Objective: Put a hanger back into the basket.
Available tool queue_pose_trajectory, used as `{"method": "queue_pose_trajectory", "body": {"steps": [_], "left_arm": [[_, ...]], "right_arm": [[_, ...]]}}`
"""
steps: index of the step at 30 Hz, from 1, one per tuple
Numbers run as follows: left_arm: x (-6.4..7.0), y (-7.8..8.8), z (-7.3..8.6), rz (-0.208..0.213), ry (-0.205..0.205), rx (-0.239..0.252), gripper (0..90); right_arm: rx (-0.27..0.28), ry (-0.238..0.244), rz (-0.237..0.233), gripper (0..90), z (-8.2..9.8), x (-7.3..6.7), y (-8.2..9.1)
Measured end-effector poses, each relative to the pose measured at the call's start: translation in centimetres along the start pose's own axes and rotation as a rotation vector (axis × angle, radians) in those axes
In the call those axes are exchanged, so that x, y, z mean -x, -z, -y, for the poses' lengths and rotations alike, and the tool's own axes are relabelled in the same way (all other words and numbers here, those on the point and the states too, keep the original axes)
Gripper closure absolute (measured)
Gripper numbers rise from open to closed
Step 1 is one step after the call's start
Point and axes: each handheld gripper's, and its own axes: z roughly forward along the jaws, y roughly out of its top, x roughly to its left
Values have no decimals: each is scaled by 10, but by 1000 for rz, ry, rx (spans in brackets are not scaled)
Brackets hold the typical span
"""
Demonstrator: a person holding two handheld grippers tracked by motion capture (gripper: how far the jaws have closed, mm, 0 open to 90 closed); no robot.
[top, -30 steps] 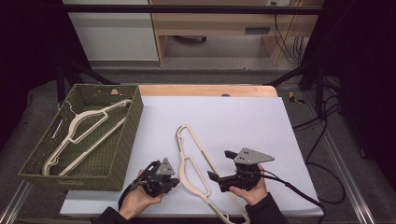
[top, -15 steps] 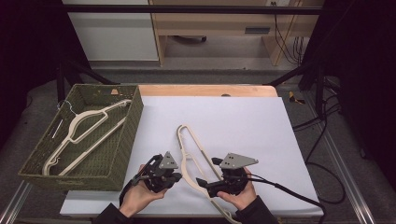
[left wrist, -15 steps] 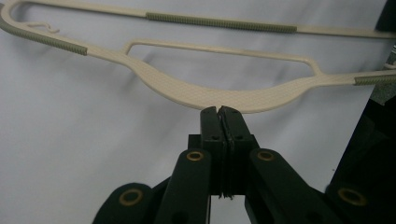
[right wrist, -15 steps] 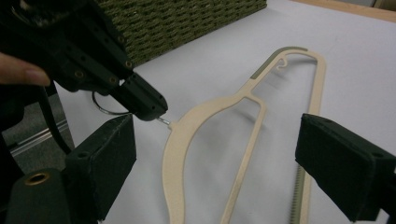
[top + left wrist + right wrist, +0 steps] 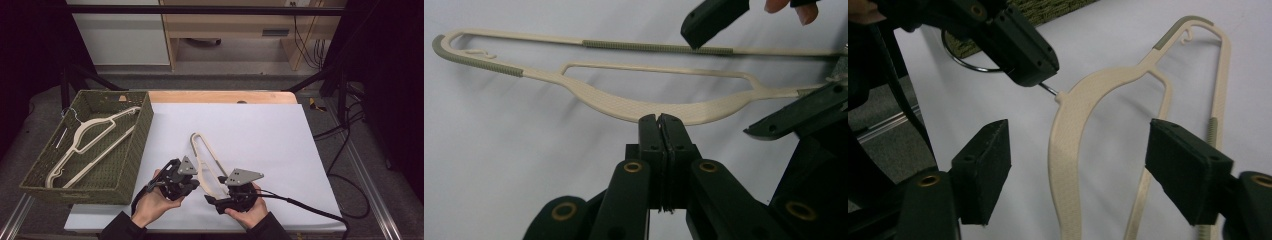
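Both hands low at the near edge, forearms coming in close together. Left tongs (image 5: 189,181) — jaws pressed tight together, clamped on the hook's wire shank, angled toward the right. Right tongs (image 5: 1088,170) — jaws spread wide, pointing left toward the other hand (image 5: 152,202).

We see a cream hanger (image 5: 202,160) with ridged olive-grey grip strips and a fine dotted texture, lying on the white counter (image 5: 260,135). Both grippers' fingers (image 5: 983,170) are matte black. The woven basket (image 5: 132,145) is olive green, holding another cream hanger (image 5: 85,135).
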Motion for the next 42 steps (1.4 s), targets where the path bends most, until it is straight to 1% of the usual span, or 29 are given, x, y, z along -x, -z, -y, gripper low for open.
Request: {"method": "queue_pose_trajectory", "body": {"steps": [2,3,4,6,9,11,12,14,17,18,20,21,22,23,24,25,26,27,28,29,30,32,33,34,36,37,38,40,42], "left_arm": [[0,0,-2,1,-4,-9,888],[0,0,-3,-7,-3,-9,888],[0,0,-4,-3,-12,-17,888],[0,0,-4,3,-5,-16,888],[0,0,-4,6,1,-18,888],[0,0,-4,5,-1,-16,888],[-1,0,-4,8,1,-14,888],[1,0,-3,-4,-1,-3,887],[1,0,-2,2,1,-3,887],[0,1,-2,9,1,-7,886],[1,1,-1,-6,-4,6,886],[1,1,-1,2,6,18,885],[0,2,0,2,2,30,882],[0,4,0,9,-1,53,881],[-2,9,0,19,2,80,840],[-2,13,0,16,12,112,779],[-3,18,0,3,9,142,742],[-4,24,1,-11,10,179,675],[-5,28,1,-16,13,203,609],[-7,34,2,-24,17,236,555],[-8,40,3,-30,22,268,494],[-14,52,8,-29,36,327,367],[-16,56,10,-25,41,338,302],[-18,60,12,-30,47,355,265],[-23,68,18,-59,54,381,204],[-25,70,20,-62,60,391,170],[-27,72,23,-64,60,397,151],[-29,73,28,-62,65,402,114],[-32,72,33,-68,75,401,105]], "right_arm": [[-14,2,3,328,1,-1,-2],[-24,8,2,356,2,-1,-2],[-32,12,1,379,2,-1,-3],[-58,20,7,427,3,-3,-6],[-88,51,12,491,4,-6,-9],[-104,67,14,542,5,-7,-12],[-109,67,25,567,6,-8,-13],[-123,81,33,623,7,-8,-15],[-139,89,17,724,8,-8,-16],[-132,87,26,741,8,-9,-17],[-136,90,31,747,8,-8,-16],[-134,94,29,748,8,-8,-16],[-140,101,24,750,8,-8,-15],[-138,96,29,751,8,-8,-15],[-138,96,32,752,8,-8,-15],[-138,95,33,753,7,-8,-15],[-135,94,35,754,7,-8,-14],[-137,105,29,755,6,-7,-13],[-132,92,40,756,5,-7,-12],[-125,92,43,758,5,-7,-11],[-126,91,48,760,3,-6,-8],[-117,90,60,763,0,-5,-4],[-115,93,65,765,-1,-3,-1],[-112,93,67,768,-3,-2,0],[-109,90,85,773,-6,0,5],[-103,88,95,776,-7,2,8],[-101,91,98,778,-8,3,10],[-96,75,109,783,-10,7,14],[-85,60,123,789,-12,11,20]]}}
